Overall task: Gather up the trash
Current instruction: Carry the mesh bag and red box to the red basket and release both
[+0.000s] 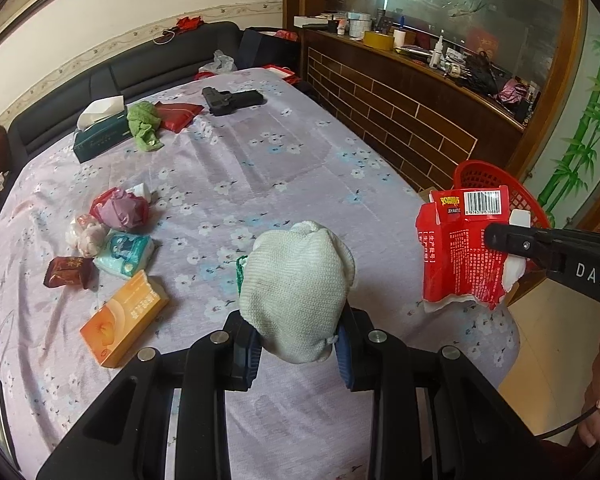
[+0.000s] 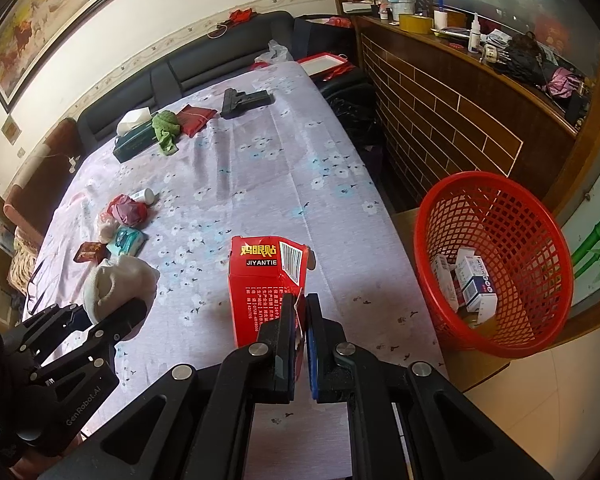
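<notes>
My left gripper is shut on a pale knit cloth and holds it above the table; it also shows in the right wrist view. My right gripper is shut on a torn red carton over the table's right part; the carton also shows in the left wrist view. A red mesh basket stands to the right of the table with several small boxes inside. Trash lies at the left of the table: an orange box, a teal tissue pack, a brown wrapper and a crumpled red bag.
The table has a lilac floral cloth. At its far end lie a green tissue box, a green rag, a red packet and a black toy pistol. A wooden counter runs along the right.
</notes>
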`<state>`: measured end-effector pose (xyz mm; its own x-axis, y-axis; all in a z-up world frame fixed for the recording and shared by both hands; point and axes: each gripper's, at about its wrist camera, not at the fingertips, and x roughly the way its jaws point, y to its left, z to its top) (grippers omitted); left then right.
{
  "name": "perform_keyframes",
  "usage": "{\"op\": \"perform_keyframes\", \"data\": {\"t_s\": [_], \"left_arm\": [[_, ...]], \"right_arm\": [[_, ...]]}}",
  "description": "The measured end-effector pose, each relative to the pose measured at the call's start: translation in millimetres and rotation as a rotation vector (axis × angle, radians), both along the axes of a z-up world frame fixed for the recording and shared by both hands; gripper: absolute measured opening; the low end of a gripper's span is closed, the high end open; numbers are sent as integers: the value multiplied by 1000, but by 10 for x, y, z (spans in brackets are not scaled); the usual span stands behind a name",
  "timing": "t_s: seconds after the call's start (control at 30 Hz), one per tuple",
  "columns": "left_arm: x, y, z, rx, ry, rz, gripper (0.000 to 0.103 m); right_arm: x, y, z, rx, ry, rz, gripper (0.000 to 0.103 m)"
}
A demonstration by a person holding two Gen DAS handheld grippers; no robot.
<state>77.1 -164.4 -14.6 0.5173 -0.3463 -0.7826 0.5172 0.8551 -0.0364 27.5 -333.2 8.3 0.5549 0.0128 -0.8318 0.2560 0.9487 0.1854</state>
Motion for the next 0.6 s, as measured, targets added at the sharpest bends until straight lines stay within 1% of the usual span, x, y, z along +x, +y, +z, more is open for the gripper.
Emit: {"op": "perform_keyframes", "data": {"t_s": [0.13, 0.3, 0.43, 0.6], "left_arm": [[-8, -88, 56, -18, -7, -37, 29], [-17, -344, 185, -56, -14, -120, 29], [-26, -615, 269, -81, 0, -188, 29], [-44, -1068, 364, -109, 27, -276, 29]], "right_arm": [[-44, -143, 38, 6, -7, -35, 5], [-152, -511, 131, 14, -28, -127, 5], [-272, -846, 196, 14, -41, -215, 5], [-450, -1302, 263, 11, -52, -324, 5]]}}
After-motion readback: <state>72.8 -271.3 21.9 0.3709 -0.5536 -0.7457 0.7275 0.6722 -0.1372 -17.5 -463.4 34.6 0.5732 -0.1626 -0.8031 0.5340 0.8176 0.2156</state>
